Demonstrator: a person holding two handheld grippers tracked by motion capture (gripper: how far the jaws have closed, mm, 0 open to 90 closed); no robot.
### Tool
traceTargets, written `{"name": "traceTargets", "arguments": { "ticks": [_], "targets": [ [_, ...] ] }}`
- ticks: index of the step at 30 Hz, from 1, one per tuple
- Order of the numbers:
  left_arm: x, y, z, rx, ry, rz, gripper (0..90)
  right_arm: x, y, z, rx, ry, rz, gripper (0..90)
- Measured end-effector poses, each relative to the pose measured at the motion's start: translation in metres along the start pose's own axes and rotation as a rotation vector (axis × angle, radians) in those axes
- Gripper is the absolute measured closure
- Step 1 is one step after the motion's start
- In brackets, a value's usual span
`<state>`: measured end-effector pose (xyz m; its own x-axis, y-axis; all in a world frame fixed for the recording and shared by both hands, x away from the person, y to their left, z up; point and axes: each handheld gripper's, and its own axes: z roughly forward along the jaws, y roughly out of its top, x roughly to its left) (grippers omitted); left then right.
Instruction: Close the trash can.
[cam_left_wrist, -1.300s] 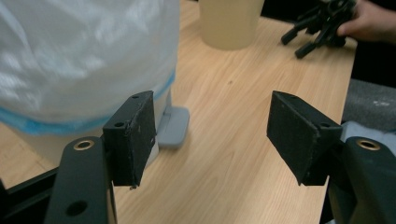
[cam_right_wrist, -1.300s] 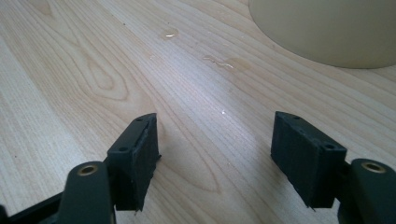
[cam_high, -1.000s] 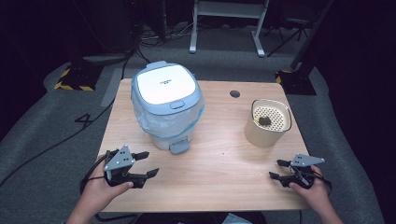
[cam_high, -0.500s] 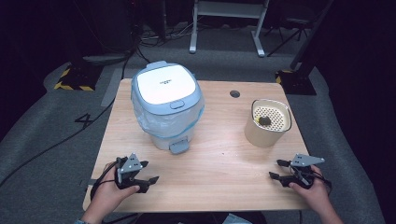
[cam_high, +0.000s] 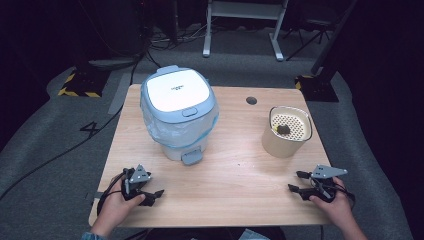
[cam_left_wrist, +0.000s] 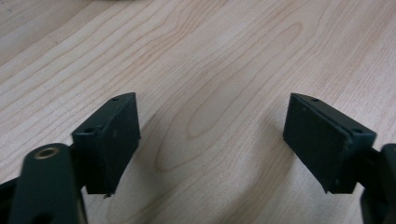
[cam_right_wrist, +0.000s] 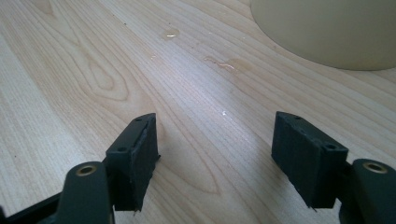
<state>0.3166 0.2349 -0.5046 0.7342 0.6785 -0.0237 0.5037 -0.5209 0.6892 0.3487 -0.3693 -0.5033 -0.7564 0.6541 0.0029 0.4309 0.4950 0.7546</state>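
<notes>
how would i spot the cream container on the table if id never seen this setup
Start at the wooden table and find the big lidded bin with the white and blue lid on its left half. Look across to the right half: the cream container stands alone there, beyond the right gripper. It is the short, open-topped cylinder with a perforated insert and a small dark lump inside.
</notes>
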Motion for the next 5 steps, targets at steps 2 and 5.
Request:
{"name": "traceTargets", "arguments": {
  "ticks": [2, 5],
  "targets": [
    [0.0002, -0.0003, -0.0001, -0.001, 0.003, -0.005, 14.7, 0.0, 0.0, 0.0, 0.0, 0.0, 0.0, 31.8],
    [0.0005, -0.0002, -0.0001, 0.0, 0.011, -0.009, 14.6, 0.0001, 0.0, 0.0, 0.0, 0.0, -0.001, 31.4]
  ]
}}
